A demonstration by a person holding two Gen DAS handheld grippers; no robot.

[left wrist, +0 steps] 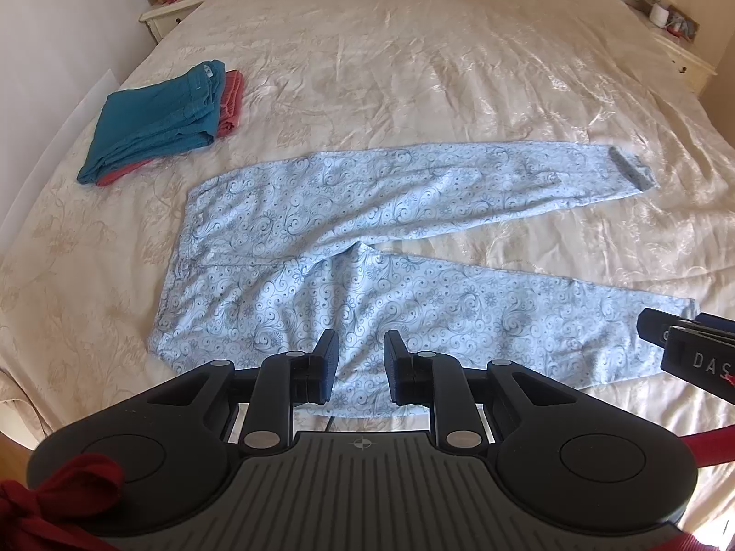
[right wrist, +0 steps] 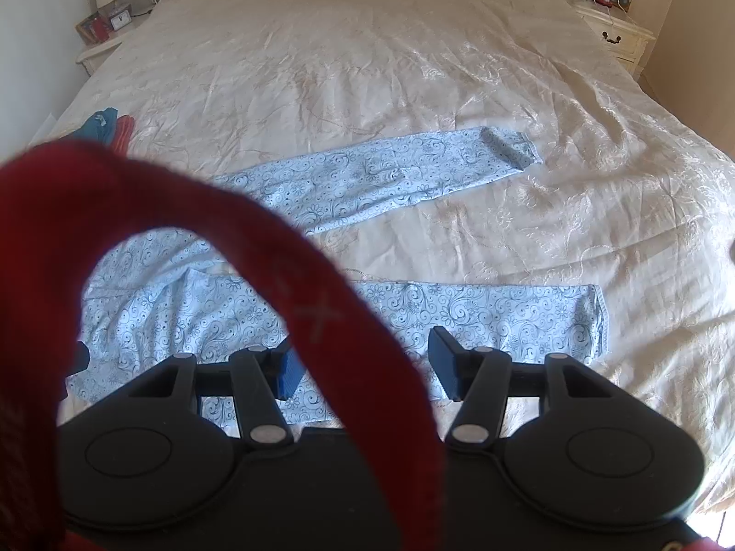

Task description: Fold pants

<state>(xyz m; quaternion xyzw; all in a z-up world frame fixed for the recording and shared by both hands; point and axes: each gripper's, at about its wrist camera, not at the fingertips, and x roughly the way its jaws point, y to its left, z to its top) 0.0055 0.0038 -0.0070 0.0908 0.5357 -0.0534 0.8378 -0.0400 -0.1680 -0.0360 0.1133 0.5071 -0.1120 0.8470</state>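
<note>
— Pants, pale blue cotton with a swirl print (left wrist: 367, 248), are lying spread across the cream bedspread (left wrist: 413, 69), legs splayed apart.
— And the grippers?
— Left gripper (left wrist: 361, 365) is hovering part-open over the near leg, pinching nothing; right gripper (right wrist: 363, 367) is gaping wide near its cuff, probably readying a lift.
— Farther back?
— Folded teal and red clothes (left wrist: 161, 124) are sitting aside, seemingly finished.

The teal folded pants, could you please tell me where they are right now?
In the left wrist view, the teal pants lie folded on the bed, upper left, atop a red garment, beyond the floral pants.
</note>
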